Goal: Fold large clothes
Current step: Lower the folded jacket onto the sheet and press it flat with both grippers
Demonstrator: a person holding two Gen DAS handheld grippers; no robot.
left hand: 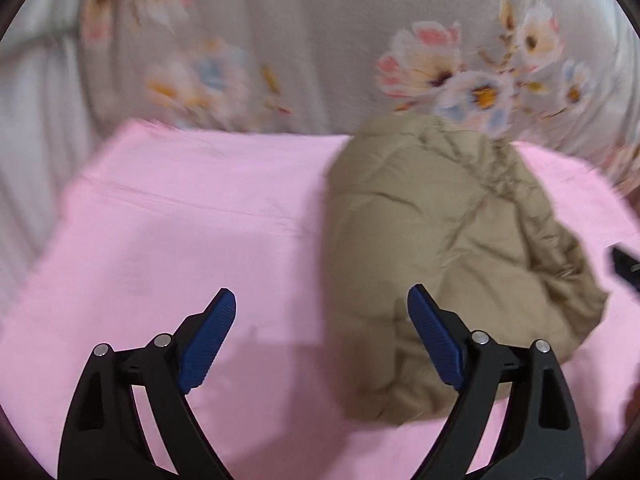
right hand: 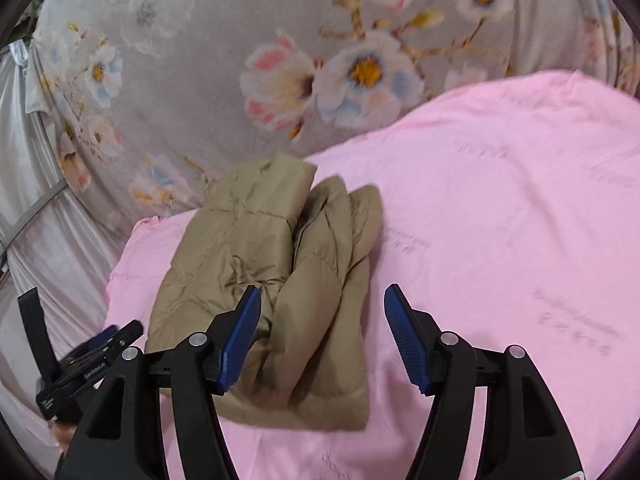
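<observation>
A tan puffer jacket (left hand: 452, 252) lies folded into a compact bundle on a pink sheet (left hand: 180, 240). In the right wrist view the jacket (right hand: 272, 292) shows stacked layers, its folded edges toward the right. My left gripper (left hand: 322, 312) is open and empty, just above the sheet, with its right finger at the jacket's left edge. My right gripper (right hand: 322, 312) is open and empty, hovering over the jacket's near right corner. The left gripper also shows at the left edge of the right wrist view (right hand: 100, 344).
The pink sheet (right hand: 500, 220) covers the work surface and extends to the right. A grey floral cloth (left hand: 320, 40) hangs behind it, also in the right wrist view (right hand: 240, 60). Silvery fabric (right hand: 32, 220) hangs at the left.
</observation>
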